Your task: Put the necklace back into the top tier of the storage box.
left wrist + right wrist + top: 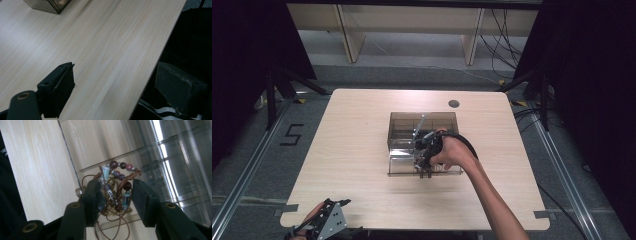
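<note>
I'm seeing my right gripper (113, 195) reaching into the clear acrylic organizer (398, 131), jaws part-spread around a beaded cord bracelet (116, 187); whether they're pinching it is unclear. My left gripper (115, 87) is hovering spread wide and empty at the table (352, 150) edge.

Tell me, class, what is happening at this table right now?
A person works a tool in each hand. The right tool reaches into a clear plastic box in the middle of the table, its jaws on either side of a beaded cord bracelet. The left tool is open at the table's near edge, holding nothing.
</note>
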Demonstrator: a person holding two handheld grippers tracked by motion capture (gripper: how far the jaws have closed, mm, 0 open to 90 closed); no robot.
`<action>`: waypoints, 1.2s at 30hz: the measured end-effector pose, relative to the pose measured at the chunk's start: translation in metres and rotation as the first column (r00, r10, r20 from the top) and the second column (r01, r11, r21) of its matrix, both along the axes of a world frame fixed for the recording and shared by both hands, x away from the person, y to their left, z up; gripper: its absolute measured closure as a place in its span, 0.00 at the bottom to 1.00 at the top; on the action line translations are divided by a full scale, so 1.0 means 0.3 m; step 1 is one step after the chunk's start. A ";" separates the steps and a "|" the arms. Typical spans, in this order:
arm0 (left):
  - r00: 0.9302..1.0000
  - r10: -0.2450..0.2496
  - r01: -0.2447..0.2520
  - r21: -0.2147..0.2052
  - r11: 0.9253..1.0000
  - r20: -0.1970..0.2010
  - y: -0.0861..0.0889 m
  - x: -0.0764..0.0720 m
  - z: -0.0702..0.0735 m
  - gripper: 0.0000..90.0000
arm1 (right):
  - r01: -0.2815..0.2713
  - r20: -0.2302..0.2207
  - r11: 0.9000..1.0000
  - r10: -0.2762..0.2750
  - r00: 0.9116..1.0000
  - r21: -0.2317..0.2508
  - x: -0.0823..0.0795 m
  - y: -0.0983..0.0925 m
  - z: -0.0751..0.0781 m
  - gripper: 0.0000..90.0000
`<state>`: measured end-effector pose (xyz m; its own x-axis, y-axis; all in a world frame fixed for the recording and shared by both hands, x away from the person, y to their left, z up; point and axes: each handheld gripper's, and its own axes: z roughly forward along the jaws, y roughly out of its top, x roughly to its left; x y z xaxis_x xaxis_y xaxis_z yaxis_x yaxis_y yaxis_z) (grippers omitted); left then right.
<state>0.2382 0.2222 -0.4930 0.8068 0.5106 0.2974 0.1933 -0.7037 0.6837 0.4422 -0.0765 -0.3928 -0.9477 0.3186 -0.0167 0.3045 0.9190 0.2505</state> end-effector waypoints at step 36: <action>1.000 -0.003 0.003 0.007 1.000 -0.012 0.000 0.002 -0.002 0.17 | 0.058 0.098 0.988 -0.073 0.992 0.143 -0.047 -0.124 0.080 0.52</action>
